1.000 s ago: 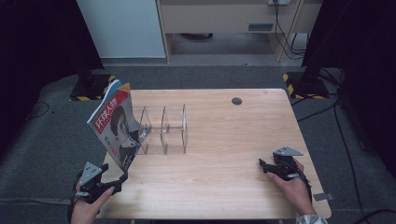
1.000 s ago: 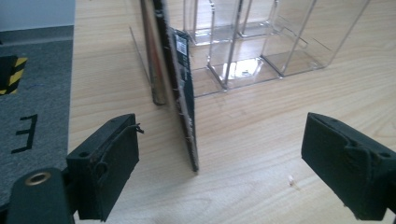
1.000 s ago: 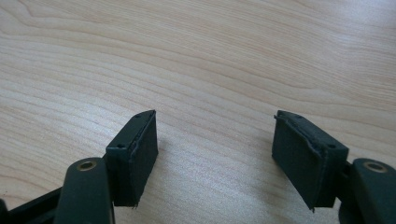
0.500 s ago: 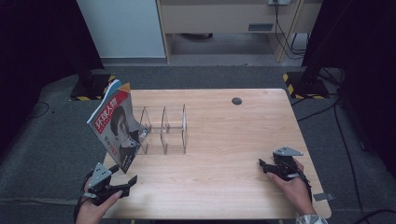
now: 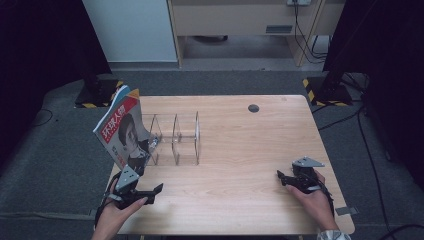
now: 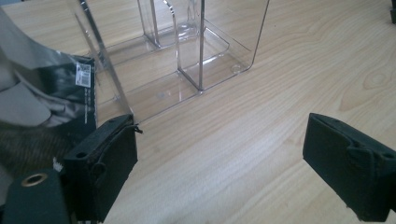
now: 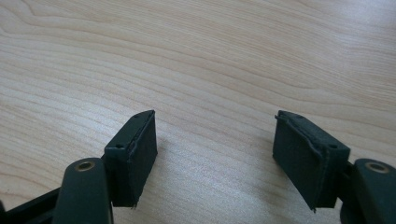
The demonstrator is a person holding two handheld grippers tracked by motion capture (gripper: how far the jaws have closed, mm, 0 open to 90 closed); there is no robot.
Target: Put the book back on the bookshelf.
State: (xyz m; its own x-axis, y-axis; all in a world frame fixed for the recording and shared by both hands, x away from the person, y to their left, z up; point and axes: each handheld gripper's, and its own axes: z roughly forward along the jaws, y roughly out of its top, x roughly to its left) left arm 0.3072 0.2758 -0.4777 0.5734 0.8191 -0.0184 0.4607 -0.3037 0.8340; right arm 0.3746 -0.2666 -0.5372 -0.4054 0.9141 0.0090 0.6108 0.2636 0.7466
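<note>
A magazine point(image 5: 121, 131) with a red title band leans tilted in the left end of a clear acrylic rack point(image 5: 175, 140) on the wooden table point(image 5: 240, 150). My left gripper point(image 5: 152, 194) is open near the front left, just in front of the magazine and apart from it. In the left gripper view its jaws stand wide, with the rack point(image 6: 187, 56) ahead and the magazine's dark lower corner point(image 6: 56, 102) at left. My right gripper point(image 5: 281, 177) rests open at the front right with bare wood point(image 7: 210, 70) between its jaws.
A small dark round disc point(image 5: 253, 108) lies on the table near the back edge. Cabinets and cables stand beyond the table. Yellow-black striped stand feet point(image 5: 320, 92) sit on the floor at both back corners.
My left gripper has slid rightward along the front edge, ending nearer the rack. The right gripper and the magazine have stayed put.
</note>
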